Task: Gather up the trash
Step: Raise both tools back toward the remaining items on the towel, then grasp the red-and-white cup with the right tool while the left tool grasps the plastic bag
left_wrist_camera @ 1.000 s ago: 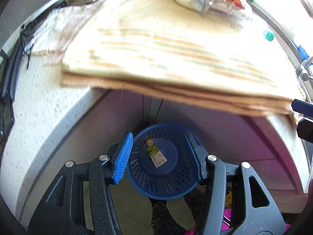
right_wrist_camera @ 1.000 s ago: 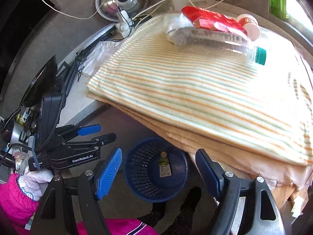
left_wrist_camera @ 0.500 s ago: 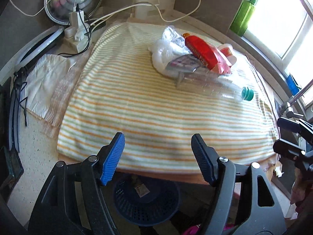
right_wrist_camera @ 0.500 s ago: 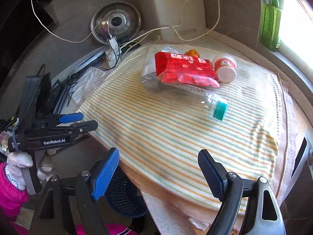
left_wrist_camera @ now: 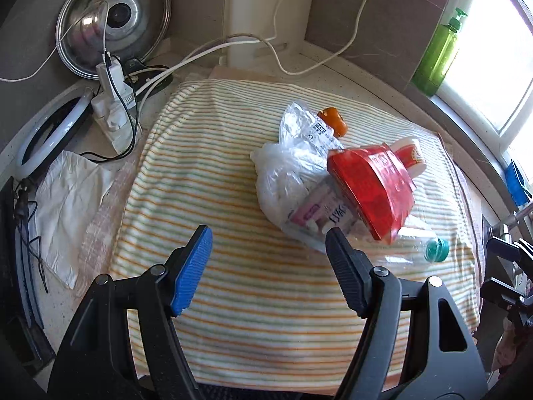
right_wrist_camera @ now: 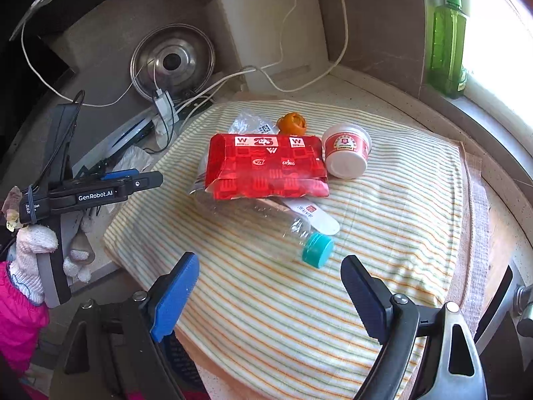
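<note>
Step in hand, reach for next trash: left tongs [left_wrist_camera: 268, 250] released, empty; right tongs [right_wrist_camera: 269, 275] empty, opening, clear bottle [right_wrist_camera: 266, 225] just ahead (red packet [right_wrist_camera: 266, 166] beyond); next move, I judge, calls for closing on the bottle.

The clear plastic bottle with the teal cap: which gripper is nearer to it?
Right, probably. The right gripper hovers just before the clear plastic bottle's cap, jaws opening, empty. The left gripper sits farther off, toward its base.
</note>
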### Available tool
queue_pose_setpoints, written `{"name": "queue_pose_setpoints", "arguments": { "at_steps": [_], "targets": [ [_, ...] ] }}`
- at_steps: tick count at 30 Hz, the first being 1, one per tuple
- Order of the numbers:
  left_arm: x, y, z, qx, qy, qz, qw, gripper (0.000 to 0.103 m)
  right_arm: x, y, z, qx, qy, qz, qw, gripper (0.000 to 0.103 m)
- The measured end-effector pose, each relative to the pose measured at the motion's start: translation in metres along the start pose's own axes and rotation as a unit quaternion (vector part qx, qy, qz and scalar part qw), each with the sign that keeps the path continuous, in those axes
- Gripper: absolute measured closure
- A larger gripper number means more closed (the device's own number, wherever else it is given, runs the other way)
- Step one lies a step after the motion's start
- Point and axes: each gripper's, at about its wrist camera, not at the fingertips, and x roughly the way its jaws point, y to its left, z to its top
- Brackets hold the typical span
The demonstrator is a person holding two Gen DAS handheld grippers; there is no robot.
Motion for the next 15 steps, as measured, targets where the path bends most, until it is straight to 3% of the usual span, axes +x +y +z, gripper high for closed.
{"name": "queue_pose_setpoints", "arguments": {
  "at_steps": [7,15],
  "targets": [
    [0.025,0.009,0.028,-0.022,0.014,0.001,0.9997,0.030,0.014,-0.036,0.039,0.040,-0.012,-0.011,0.999,0.008],
    [0.059,0.015,0.047,-0.047,0.042,-0.013,0.9979,0.030,0.051,-0.087,0.083,0.114,0.007,0.004,0.993,0.005]
  ]
}}
